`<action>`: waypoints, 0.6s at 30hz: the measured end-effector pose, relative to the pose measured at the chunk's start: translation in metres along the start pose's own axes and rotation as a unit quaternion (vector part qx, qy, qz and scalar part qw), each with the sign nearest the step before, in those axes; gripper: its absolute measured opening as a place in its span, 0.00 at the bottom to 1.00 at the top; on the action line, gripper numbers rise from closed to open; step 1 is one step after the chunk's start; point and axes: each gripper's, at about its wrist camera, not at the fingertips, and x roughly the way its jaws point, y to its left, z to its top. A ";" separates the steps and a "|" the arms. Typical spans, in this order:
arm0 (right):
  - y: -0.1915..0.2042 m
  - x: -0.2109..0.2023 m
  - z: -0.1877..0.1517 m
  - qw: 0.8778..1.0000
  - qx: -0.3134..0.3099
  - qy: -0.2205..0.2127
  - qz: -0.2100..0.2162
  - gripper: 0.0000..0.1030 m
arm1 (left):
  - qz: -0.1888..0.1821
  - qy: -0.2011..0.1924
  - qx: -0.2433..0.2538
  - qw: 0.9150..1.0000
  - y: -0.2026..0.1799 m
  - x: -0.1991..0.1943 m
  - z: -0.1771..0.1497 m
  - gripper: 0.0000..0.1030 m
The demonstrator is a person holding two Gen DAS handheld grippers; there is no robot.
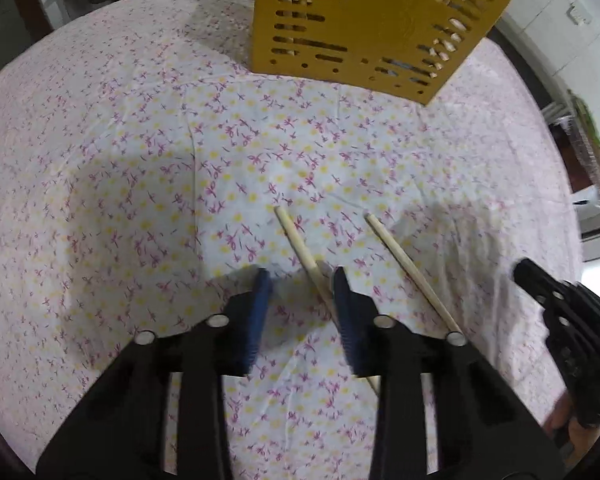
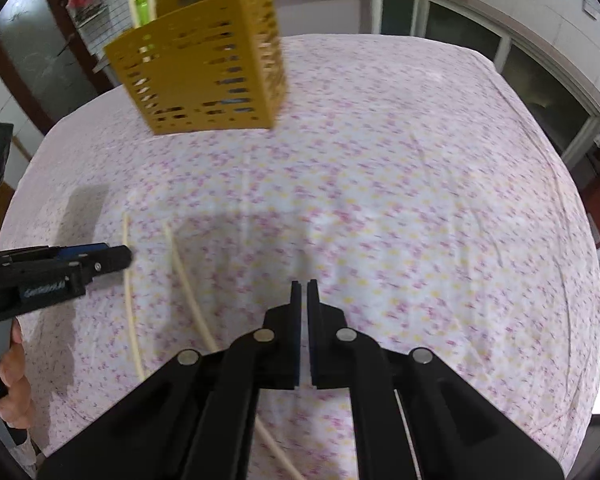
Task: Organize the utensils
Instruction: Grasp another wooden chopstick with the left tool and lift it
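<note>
Your yellow slotted holder [image 2: 204, 76] stands at the upper left of the right wrist view, on the counter [image 2: 400, 184] with its flowered cloth. Light sticks and a blue handle rise out of its top, and more pale wood shows through the slots. In the left wrist view the same holder [image 1: 364, 28] fills the top centre, but its rim is cut off by the frame edge, so only that slotted wall and glimpses of wood behind it can be read there.

Two loose chopsticks lie on the cloth. In the left wrist view the left chopstick [image 1: 296, 244] runs from mid-frame down between the blue pads of your left tool [image 1: 302, 280], close against the right pad; the jaws stand partly open with a clear gap on the other side, and you cannot tell whether any pad touches the wood. The right chopstick [image 1: 404, 264] lies just outside the right finger.

The right wrist view shows both sticks [image 2: 130, 292] as thin curved lines at lower left, with your left tool [image 2: 100, 258] coming in from the left edge above them and a hand gripping its handle. Your right tool [image 2: 304, 284] sits lower centre, pads nearly together, with nothing between them.
</note>
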 end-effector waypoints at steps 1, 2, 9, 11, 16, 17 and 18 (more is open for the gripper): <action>-0.003 0.000 -0.001 1.000 0.002 0.000 -0.003 0.05 | 0.010 -0.004 0.003 1.000 -0.004 0.000 0.001 0.24; -0.007 -0.001 -0.003 1.000 0.004 0.000 -0.005 0.05 | 0.019 -0.007 0.006 1.000 -0.009 0.002 0.002 0.23; -0.025 0.005 -0.007 1.000 0.026 0.002 -0.006 0.05 | 0.079 0.016 0.023 0.996 -0.038 0.014 0.018 0.14; -0.029 0.004 -0.009 0.999 0.032 0.002 -0.004 0.05 | 0.090 0.018 0.043 0.995 -0.046 0.016 0.023 0.12; -0.032 0.004 -0.010 0.999 0.034 0.003 -0.001 0.05 | 0.087 0.021 0.072 0.993 -0.055 0.016 0.030 0.04; -0.032 0.005 -0.010 0.999 0.034 0.004 0.001 0.05 | 0.087 0.018 0.077 0.993 -0.055 0.015 0.032 0.04; -0.030 0.006 -0.010 0.999 0.033 0.005 0.002 0.05 | 0.085 0.015 0.084 0.993 -0.051 0.014 0.034 0.04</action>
